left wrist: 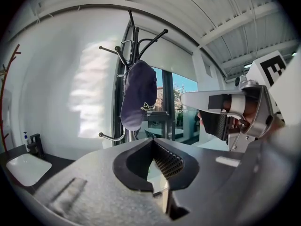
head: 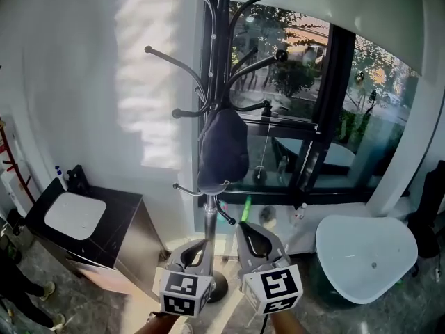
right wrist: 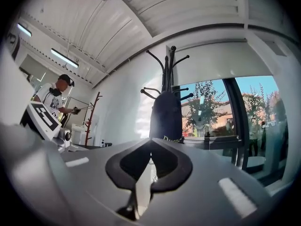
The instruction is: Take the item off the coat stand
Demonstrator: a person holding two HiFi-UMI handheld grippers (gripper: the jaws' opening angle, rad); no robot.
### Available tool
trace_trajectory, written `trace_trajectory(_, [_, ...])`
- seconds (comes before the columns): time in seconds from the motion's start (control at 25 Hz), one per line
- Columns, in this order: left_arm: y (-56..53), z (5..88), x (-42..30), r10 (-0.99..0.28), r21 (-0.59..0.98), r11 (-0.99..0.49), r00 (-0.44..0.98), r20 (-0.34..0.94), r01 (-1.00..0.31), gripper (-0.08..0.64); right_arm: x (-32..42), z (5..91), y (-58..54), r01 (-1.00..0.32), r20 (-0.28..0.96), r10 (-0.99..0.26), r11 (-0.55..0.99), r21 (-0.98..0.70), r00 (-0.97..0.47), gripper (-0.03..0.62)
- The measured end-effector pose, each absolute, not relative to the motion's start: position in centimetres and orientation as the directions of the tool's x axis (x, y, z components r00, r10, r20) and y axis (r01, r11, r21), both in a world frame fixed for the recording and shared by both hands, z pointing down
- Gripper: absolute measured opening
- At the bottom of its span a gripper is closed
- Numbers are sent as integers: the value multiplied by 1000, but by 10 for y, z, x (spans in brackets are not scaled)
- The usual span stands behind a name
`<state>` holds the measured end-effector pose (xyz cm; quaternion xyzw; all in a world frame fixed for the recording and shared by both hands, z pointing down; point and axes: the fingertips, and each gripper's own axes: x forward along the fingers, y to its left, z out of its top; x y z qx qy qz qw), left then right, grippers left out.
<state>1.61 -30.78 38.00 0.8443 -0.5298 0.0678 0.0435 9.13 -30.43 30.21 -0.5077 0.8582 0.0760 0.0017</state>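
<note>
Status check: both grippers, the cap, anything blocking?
Left gripper shut, empty. Right gripper shut, empty. Cap hangs on coat stand, untouched. Nothing blocking.

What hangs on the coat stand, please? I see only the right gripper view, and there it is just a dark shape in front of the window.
Observer: The left gripper view shows it from the side: a dark blue cap.
Operator: Is the left gripper open?
Observer: No. The left gripper has its jaws together, with nothing between them.
Operator: What stands beside the foot of the stand?
Observer: In the head view, a black cabinet with a white basin stands to the left of the coat stand, and a white tub stands to its right.
</note>
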Motion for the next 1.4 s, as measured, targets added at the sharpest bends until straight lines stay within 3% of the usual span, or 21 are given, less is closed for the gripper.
trace_trajectory(0.72, [-380, 351, -5, -874, -18, -479, 475, 98, -878, 2, 93, 216, -396, -897, -172, -892, 376, 234, -419, 85])
trace_trajectory(1.4, [-418, 361, -12, -846, -21, -527, 522, 110, -850, 3, 99, 200, -443, -917, -172, -921, 299, 265, -350, 182])
